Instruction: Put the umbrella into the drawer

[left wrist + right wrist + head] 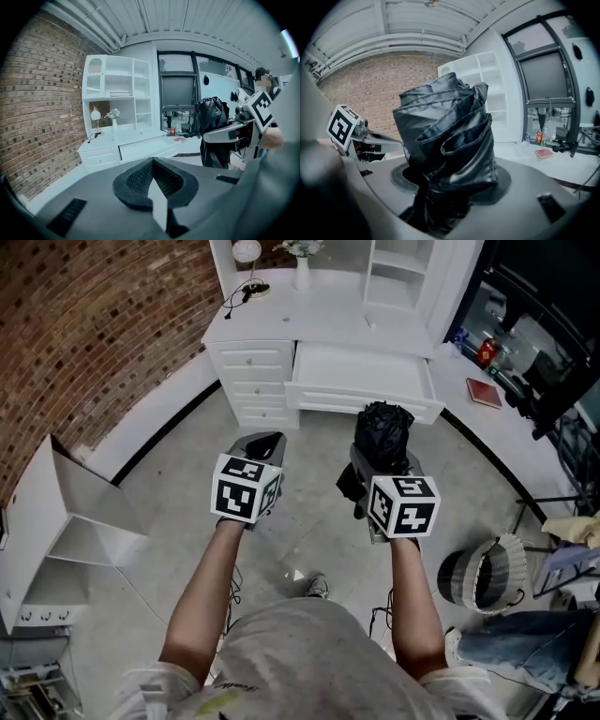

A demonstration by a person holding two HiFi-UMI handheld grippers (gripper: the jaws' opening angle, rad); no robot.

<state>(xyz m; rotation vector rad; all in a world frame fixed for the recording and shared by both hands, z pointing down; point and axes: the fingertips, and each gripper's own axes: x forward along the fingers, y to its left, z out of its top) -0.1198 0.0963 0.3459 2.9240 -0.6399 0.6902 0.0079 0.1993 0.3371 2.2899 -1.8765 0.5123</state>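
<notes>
**Item 1: umbrella [382,430], black, folded.**
- Position: it is hanging in the air in front of the person, above the floor [309,512]. It is near the desk [319,310] but not yet over the drawer [361,367].
- Hold: the right gripper [382,463] is clamping it low on the bundle. The right gripper view is showing both jaws pressing into the fabric, with the crumpled canopy standing up and forward out of them (the handle end is not showing in any view).
- Likely reason for the hold: gripping low is probably keeping the folds from splaying. It is also leaving the free end leading, ready to go into the drawer first.
- Appearance: the cloth is glossy and is gathering in loose, uneven pleats. No strap is showing around it. It is looking soft and likely to give under pressure.

**Item 2: left gripper [265,441].**
- State: the jaws are meeting at the tips, with nothing between them.
- Position: it is riding level beside the right gripper, apart from the umbrella.
- Likely reason: it is probably being kept free for the drawer front once the umbrella is in.

**Item 3: drawer, wide, white, at the centre of the desk.**
- State: it is standing pulled out, and its inside is looking bare.
- Effect: the opening is facing the person, so a one-handed deposit is looking feasible.
</notes>
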